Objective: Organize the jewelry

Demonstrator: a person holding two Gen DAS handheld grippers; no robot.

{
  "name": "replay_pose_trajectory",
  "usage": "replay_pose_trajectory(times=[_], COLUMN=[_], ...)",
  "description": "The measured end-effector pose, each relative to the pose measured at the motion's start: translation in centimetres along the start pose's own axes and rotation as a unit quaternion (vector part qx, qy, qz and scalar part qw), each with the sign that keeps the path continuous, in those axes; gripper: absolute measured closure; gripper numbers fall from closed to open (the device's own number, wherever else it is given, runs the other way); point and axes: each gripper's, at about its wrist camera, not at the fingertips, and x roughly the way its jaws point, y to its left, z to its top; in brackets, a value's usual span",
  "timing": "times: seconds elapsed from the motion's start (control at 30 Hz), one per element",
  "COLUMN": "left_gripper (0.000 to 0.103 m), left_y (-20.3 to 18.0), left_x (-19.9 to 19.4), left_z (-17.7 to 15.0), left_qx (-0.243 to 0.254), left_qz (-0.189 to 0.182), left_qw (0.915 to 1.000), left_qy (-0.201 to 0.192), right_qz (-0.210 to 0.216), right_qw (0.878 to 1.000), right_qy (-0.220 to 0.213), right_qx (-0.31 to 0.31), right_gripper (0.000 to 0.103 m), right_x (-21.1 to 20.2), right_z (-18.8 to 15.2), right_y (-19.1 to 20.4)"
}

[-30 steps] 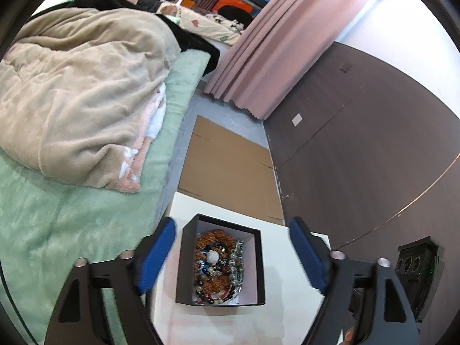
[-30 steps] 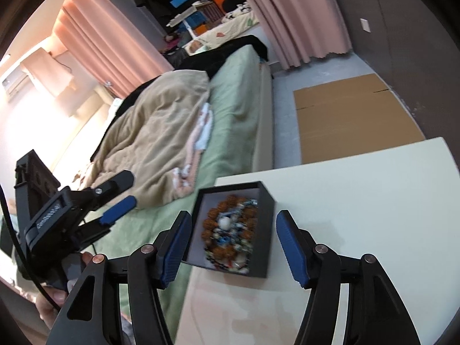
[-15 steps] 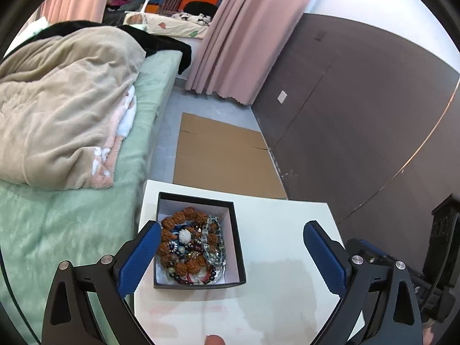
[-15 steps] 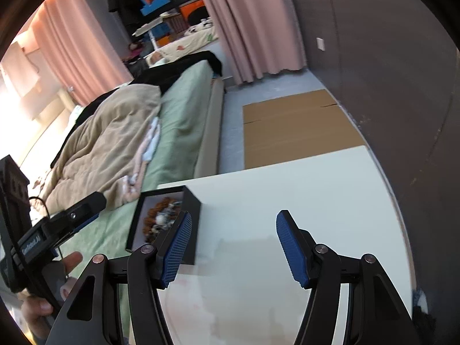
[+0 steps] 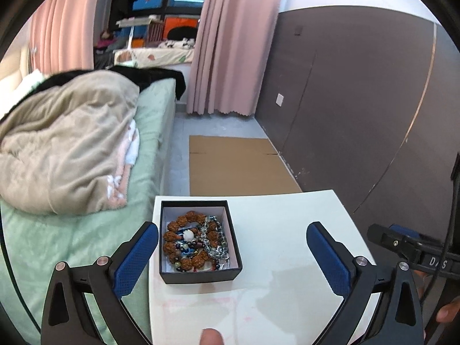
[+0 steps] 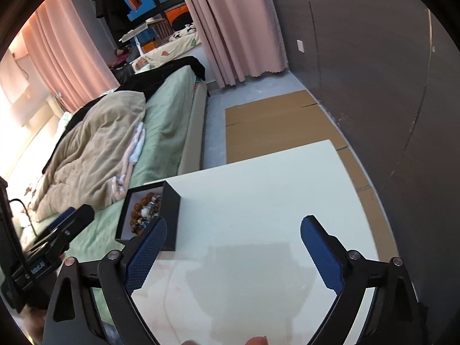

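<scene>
A black box point(image 5: 235, 244) with a white lining stands at the left edge of a white table point(image 5: 281, 224). It holds a tangle of beaded bracelets point(image 5: 192, 240), brown, clear and dark beads. My left gripper point(image 5: 232, 248) is open and empty, its fingers wide on either side of the box, just in front of it. In the right wrist view the box point(image 6: 169, 212) stands at the left, behind my left finger pad point(image 6: 146, 256). My right gripper point(image 6: 233, 247) is open and empty above the bare table point(image 6: 258, 201).
A bed point(image 5: 152, 120) with a green sheet and a beige blanket point(image 5: 66, 149) lies against the table's left side. Flat cardboard point(image 5: 235, 166) lies on the floor beyond the table. A dark wall point(image 5: 359, 100) runs along the right.
Both grippers have swung right and levelled. The left one has pulled back so the box lies between its fingers. The right one has moved off the box to the bare table.
</scene>
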Motion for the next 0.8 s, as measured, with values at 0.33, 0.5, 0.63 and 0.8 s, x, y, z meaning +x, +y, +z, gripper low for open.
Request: replay_pose_trajectory(times=[0.33,0.5,0.63,0.8], left_gripper=[0.000,0.000,0.000,0.000], left_y=[-1.4,-1.4,-1.4,-1.6], left_x=[-1.7,-3.1,-3.7,-4.1], left_z=[-0.6,-0.3,-0.3,-0.3], left_qx=[0.034,0.033,0.030,0.031], left_qz=[0.011,0.013,0.010,0.009], left_qw=[0.9992,0.9987,0.9986,0.9985], left_qy=[-0.019,-0.037,-0.043,-0.045], right_qz=[-0.010,-0.006,-0.006,-0.011], right_qw=[1.000,0.999,0.999,0.999], right_qy=[-0.015,-0.025,-0.032,-0.036], right_qx=[-0.015,-0.019,-0.022,-0.030], right_gripper=[0.000,0.000,0.000,0.000], right_x=[-1.5,-2.5,-3.1,-3.7], right_z=[-0.5,-0.6,-0.7,-0.8], right_y=[0.2,0.2,0.3,0.5])
